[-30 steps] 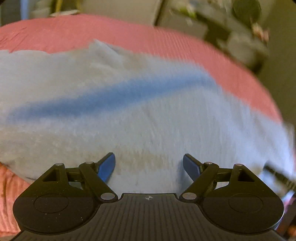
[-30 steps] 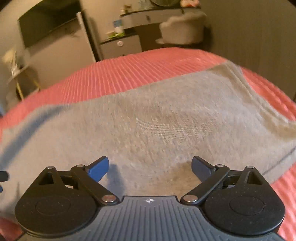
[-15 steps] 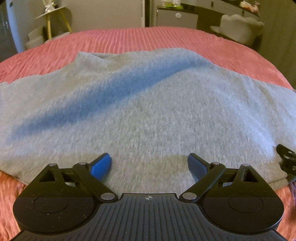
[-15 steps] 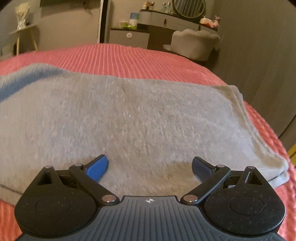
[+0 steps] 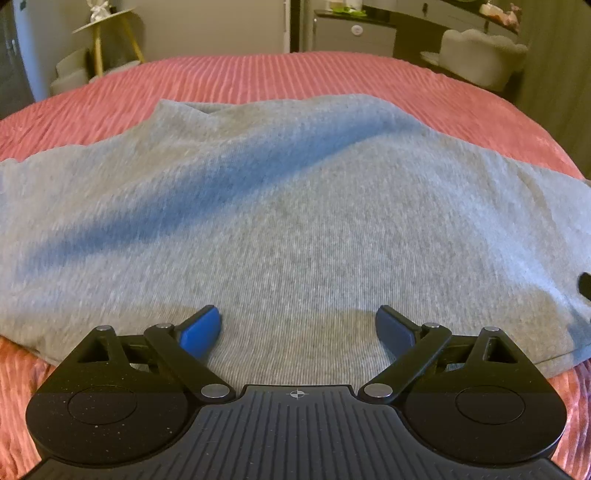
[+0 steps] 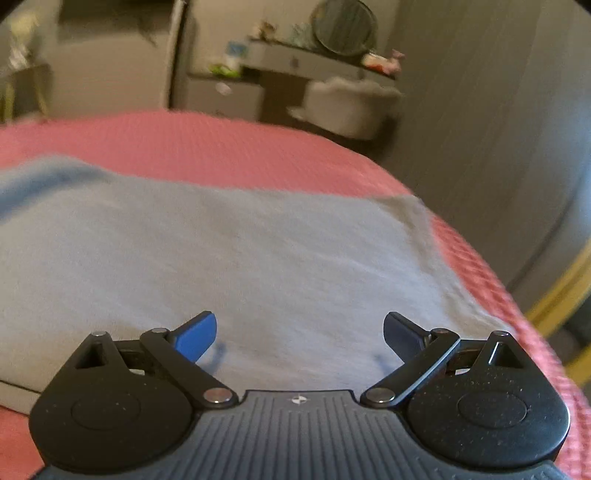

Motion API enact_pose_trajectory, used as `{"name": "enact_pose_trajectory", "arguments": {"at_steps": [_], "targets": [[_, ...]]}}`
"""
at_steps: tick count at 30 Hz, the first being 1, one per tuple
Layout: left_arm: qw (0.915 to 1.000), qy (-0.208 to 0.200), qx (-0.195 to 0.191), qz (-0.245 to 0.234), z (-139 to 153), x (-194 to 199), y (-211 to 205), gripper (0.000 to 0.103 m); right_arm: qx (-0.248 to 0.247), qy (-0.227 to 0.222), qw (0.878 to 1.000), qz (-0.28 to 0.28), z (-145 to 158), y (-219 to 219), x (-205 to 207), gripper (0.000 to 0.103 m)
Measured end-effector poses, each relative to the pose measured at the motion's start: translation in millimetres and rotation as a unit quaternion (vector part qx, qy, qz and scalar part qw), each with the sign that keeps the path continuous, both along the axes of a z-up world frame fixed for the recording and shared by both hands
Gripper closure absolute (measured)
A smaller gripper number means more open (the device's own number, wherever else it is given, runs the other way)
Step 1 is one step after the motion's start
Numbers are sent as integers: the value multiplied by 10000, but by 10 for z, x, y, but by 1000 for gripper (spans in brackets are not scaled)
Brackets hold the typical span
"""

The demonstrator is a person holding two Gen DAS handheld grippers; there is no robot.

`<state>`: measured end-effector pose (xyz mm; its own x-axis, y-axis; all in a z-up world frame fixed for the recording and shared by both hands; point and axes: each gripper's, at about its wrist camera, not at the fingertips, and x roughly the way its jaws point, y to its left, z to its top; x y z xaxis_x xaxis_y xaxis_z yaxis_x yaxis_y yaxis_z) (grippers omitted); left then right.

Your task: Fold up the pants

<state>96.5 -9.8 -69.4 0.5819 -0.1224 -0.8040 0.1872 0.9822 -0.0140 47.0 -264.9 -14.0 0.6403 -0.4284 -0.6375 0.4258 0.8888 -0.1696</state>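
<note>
2 grippers are in view, each seen from its own wrist camera, and both are directed at the same grey pants (image 5: 295,221) lying on a red bedspread (image 5: 258,74).

Left gripper (image 5: 298,325): the jaws are spread wide and grip nothing. The blue fingertips (image 5: 201,330) sit over the near part of the pants; whether they touch the cloth cannot be told. The pants lie flat across the middle of the bedspread, and the near hem runs close to the near edge of the bedspread. A dark blue stripe (image 5: 192,192) crosses the cloth diagonally, from the left side up toward the far edge. A black part (image 5: 584,282) shows at the right border of this view, over the right end of the pants.

Right gripper (image 6: 300,332): the jaws are also spread wide and grip nothing. Its fingertips (image 6: 195,336) are above the near portion of the pants (image 6: 240,266). The right end of the pants stops short of the right edge of the bedspread (image 6: 221,147), where a strip of red remains uncovered. This view is blurred.

Beyond the far edge of the bedspread, the right wrist view shows a dresser (image 6: 314,62) with a round mirror (image 6: 343,27) and a pale chair (image 6: 351,107). The left wrist view shows a small side table (image 5: 110,26) with yellow legs past the far left corner.
</note>
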Motion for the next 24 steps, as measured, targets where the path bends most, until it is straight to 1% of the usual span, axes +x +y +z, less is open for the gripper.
{"name": "enact_pose_trajectory", "arguments": {"at_steps": [1, 2, 3, 4, 5, 7, 10, 11, 12, 13, 15, 16, 18, 19, 20, 21, 22, 24], "targets": [[10000, -2, -2, -2, 5, -2, 1, 7, 115, 43, 9999, 122, -25, 20, 31, 6], [10000, 8, -19, 0, 7, 1, 6, 7, 161, 223, 9995, 178, -82, 26, 77, 6], [10000, 24, -41, 4, 18, 1, 18, 8, 95, 578, 9982, 146, -176, 22, 142, 6], [10000, 25, -72, 6, 38, -4, 34, 10, 50, 664, 9977, 126, -234, 3, 162, 6], [9999, -2, -160, -17, 85, -12, 73, 13, 107, 553, 9983, 135, -224, -22, 152, 6], [9995, -145, -285, 0, 222, -8, 186, 14, 184, 535, 9984, -35, -233, -120, 146, 6], [9960, -803, -310, 255, 497, 55, 431, 14, 392, 420, 9983, -79, -269, -199, 121, 6], [9939, -1013, -305, 302, 578, 120, 524, 14, 371, 406, 9985, -67, -281, -202, 121, 6], [9928, -1112, -272, 339, 624, 208, 599, 14, 325, 406, 9986, -55, -284, -219, 122, 6], [9929, -1095, -204, 409, 644, 364, 686, 14, 286, 401, 9988, -52, -304, -204, 156, 6], [9934, -897, -182, 688, 611, 662, 831, 23, 271, 368, 9989, -68, -324, -190, 159, 6], [9940, -715, -270, 777, 564, 828, 898, 26, 300, 345, 9989, -86, -326, -199, 163, 6], [9958, -178, -527, 733, 421, 1151, 965, 42, 365, 290, 9988, -116, -323, -203, 163, 6], [9962, -24, -563, 658, 354, 1256, 955, 44, 373, 266, 9989, -124, -332, -207, 163, 6], [9971, 95, -451, 599, 276, 1377, 919, 47, 368, 243, 9989, -130, -334, -211, 170, 6], [9979, 114, -192, 614, 206, 1487, 868, 50, 352, 213, 9991, -136, -344, -208, 176, 6], [9980, 80, 6, 632, 166, 1576, 831, 50, 340, 186, 9991, -142, -359, -213, 181, 6], [9958, -317, 449, 737, 154, 1723, 730, 55, 344, 121, 9992, -151, -370, -221, 176, 6]]}}
